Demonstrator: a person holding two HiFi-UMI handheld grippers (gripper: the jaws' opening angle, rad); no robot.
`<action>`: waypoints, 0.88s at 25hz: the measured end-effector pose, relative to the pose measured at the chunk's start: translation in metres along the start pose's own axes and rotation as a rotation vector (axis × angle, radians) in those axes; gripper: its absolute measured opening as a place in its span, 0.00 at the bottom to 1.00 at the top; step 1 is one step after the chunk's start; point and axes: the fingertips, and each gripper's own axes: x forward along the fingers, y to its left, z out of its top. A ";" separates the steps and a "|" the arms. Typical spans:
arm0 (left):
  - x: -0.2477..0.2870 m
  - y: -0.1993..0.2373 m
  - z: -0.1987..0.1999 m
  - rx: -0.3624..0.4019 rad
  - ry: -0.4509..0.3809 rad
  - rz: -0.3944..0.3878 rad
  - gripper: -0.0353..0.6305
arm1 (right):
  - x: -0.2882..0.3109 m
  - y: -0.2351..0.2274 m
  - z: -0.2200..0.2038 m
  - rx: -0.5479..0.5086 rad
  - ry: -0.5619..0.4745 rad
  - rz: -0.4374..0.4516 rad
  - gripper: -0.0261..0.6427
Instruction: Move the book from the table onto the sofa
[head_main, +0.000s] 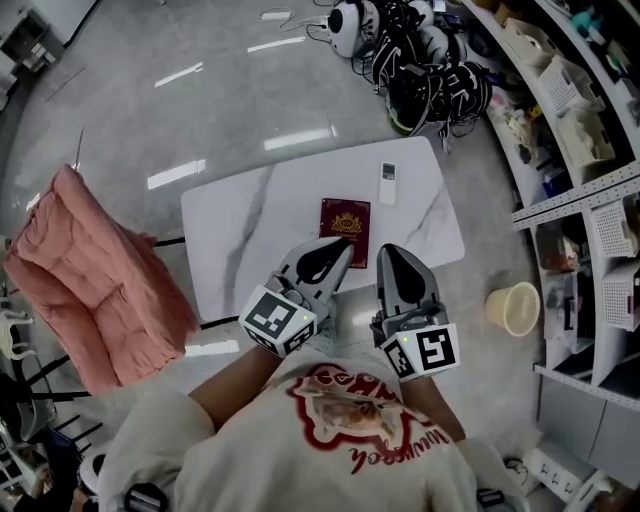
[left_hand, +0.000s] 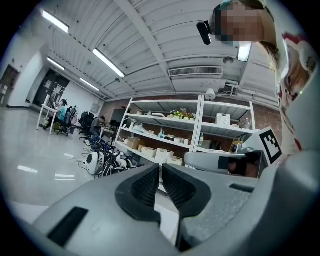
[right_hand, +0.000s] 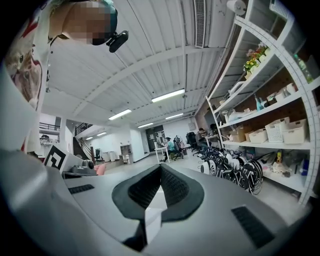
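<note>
One red book (head_main: 345, 226) lies flat on the white marble table (head_main: 230, 230), near a remote (head_main: 388, 183). Left gripper (head_main: 340, 250) and right gripper (head_main: 393, 256) hang by its near edge, jaws closed, empty. Pink sofa (head_main: 90, 290) stands left.

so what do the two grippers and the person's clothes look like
The left gripper and right gripper are light grey shells tapering to two jaws lined with black ribbed pads. The left marker cube and right marker cube are white with black square markers. No cables show. The person wears a cream top with a red print.
</note>
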 end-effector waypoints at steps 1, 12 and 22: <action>0.004 0.006 0.002 0.000 0.000 0.000 0.06 | 0.007 -0.002 0.001 -0.002 0.001 -0.002 0.04; 0.024 0.046 -0.031 -0.066 0.047 0.094 0.06 | 0.035 -0.029 -0.043 0.020 0.123 0.013 0.04; 0.027 0.101 -0.128 -0.147 0.185 0.252 0.35 | 0.056 -0.066 -0.135 0.022 0.293 0.036 0.15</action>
